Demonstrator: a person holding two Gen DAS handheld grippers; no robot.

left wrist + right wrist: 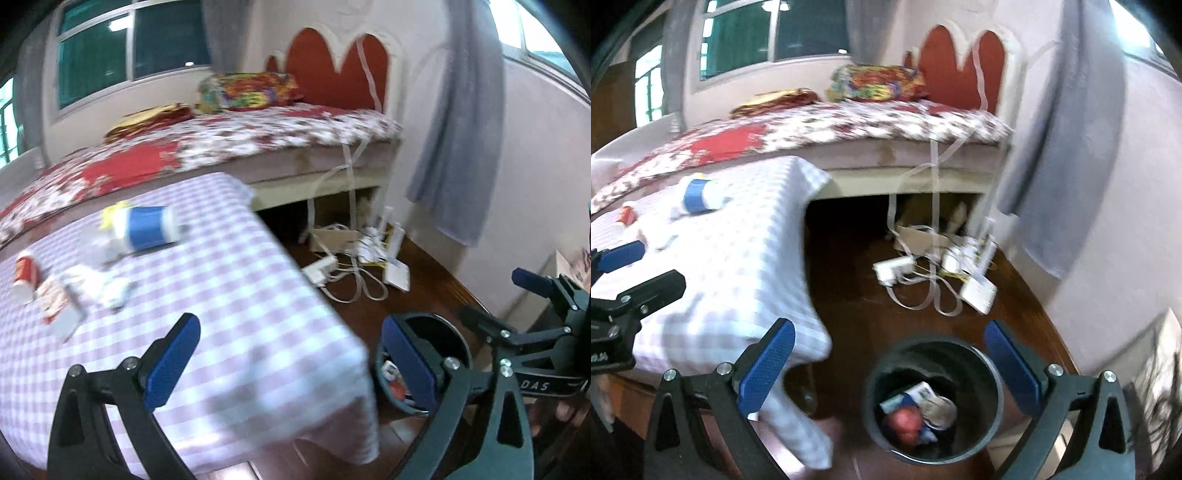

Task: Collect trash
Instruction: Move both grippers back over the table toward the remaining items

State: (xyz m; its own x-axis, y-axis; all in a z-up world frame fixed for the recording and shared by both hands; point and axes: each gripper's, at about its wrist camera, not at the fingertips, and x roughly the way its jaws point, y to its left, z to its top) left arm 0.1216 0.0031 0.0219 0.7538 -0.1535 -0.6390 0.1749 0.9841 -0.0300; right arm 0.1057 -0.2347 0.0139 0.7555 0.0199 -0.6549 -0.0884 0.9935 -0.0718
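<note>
A black round bin point(932, 397) stands on the floor by the table corner and holds several pieces of trash; it also shows in the left wrist view point(424, 363). My right gripper point(890, 360) is open and empty just above the bin. My left gripper point(291, 354) is open and empty over the table's near right corner. On the checked tablecloth point(240, 295) lie a blue and white cup point(146, 229), a red and white cup point(26, 275), a small red and white carton point(59, 302) and crumpled white wrappers point(114, 288).
A bed point(221, 147) with a floral cover stands behind the table. White power strips, adapters and cables point(938, 273) lie on the wooden floor by the wall. A grey curtain point(465, 129) hangs at the right.
</note>
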